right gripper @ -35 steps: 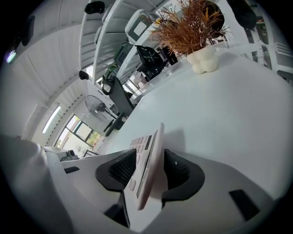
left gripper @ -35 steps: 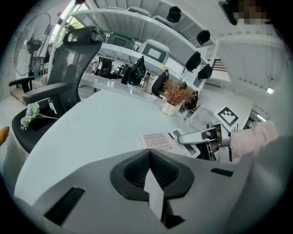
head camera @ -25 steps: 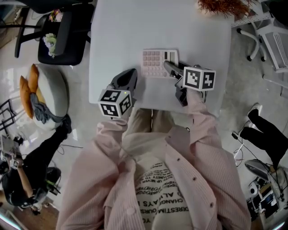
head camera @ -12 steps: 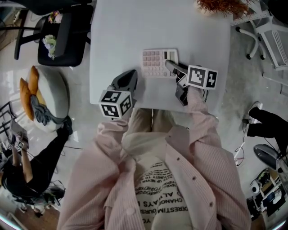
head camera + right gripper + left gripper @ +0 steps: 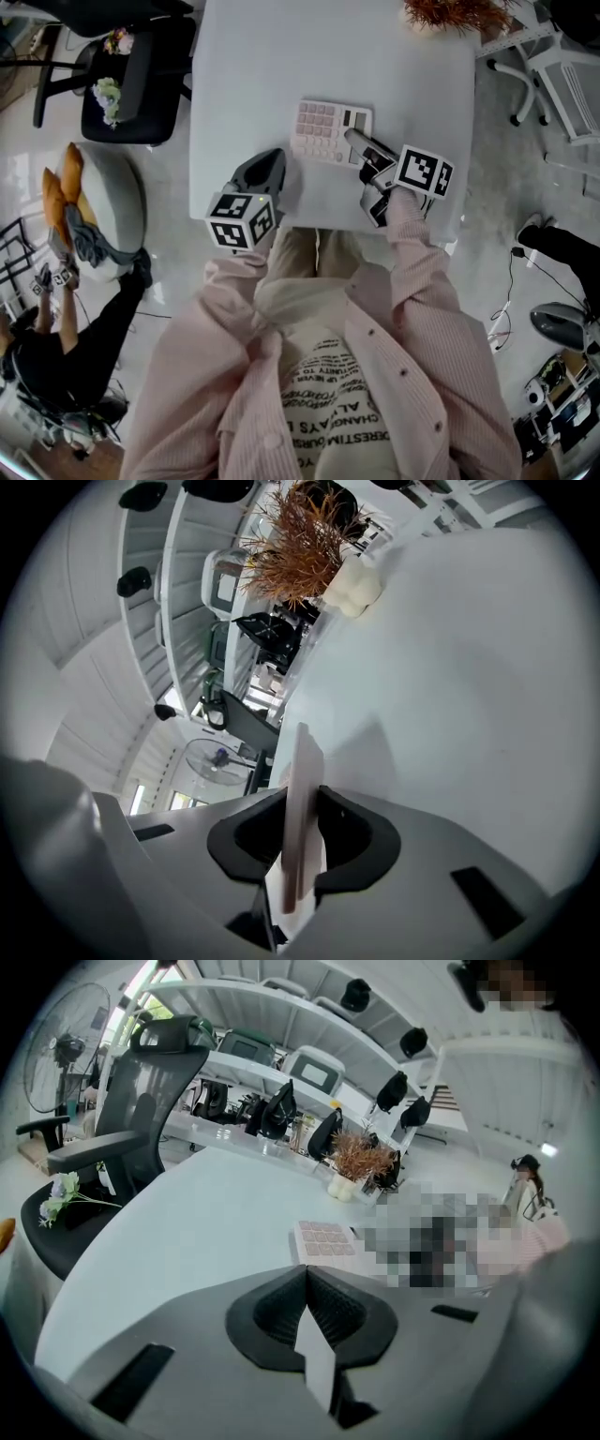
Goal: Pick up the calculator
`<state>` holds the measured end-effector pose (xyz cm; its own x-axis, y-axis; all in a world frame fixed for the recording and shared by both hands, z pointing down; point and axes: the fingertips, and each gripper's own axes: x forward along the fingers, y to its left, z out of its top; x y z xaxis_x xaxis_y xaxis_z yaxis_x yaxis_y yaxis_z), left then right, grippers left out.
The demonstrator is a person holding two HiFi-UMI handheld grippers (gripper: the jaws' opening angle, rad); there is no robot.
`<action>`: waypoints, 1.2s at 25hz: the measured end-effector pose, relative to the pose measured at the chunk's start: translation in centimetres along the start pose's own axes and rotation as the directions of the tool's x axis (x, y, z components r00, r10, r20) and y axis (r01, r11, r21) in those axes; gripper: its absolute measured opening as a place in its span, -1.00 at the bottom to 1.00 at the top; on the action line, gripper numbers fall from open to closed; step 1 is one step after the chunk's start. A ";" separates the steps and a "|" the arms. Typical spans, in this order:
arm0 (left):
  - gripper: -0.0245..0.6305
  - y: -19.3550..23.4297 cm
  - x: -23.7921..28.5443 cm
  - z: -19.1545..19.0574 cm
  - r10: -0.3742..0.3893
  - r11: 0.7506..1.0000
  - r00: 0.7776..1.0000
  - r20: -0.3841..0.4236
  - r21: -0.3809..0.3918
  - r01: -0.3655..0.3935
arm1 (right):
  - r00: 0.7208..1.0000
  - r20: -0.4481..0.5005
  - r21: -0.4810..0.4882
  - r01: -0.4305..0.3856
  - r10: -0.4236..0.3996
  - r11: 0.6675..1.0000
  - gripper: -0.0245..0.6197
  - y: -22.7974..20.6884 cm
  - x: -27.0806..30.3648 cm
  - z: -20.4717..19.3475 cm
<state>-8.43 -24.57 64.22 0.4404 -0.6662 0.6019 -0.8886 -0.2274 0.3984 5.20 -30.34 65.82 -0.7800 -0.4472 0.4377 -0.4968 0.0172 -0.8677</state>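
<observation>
White table (image 5: 253, 66), black chair (image 5: 136, 89), pale floor (image 5: 514, 169)

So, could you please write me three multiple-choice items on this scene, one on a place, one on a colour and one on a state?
1. Where on the table does the dried plant stand?
A. At its near edge
B. At its far edge, beyond the calculator
C. In its middle

2. What colour is the calculator's body?
A. Black
B. Pale pink
C. Green

3. What stands between the jaws of the right gripper?
A. Nothing
B. A pen
C. The calculator's edge

Answers:
1 B: the head view shows the plant at the table's far edge, past the calculator.
2 B: the body and keys look pale pink in the head view.
3 C: the right gripper view shows the calculator edge-on with the pads pressed on it. The jaws have just been closing.
</observation>
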 end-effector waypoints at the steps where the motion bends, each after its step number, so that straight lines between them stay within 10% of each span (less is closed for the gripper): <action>1: -0.92 -0.1 -0.2 0.1 -0.001 1.000 1.000 0.005 0.001 0.001 | 1.000 0.009 0.008 -0.009 0.009 1.000 -0.70 0.2 -0.2 0.0; 30: -0.92 -4.5 -6.7 7.8 -0.085 0.988 0.980 0.182 0.146 0.059 | 0.982 0.161 0.034 -0.100 0.094 0.994 -0.70 7.6 -8.8 1.0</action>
<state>-8.41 -24.62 53.05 0.4837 -0.7623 0.4300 -0.8704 -0.3674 0.3279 8.66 -27.18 55.19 -0.7514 -0.5821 0.3108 -0.4029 0.0317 -0.9147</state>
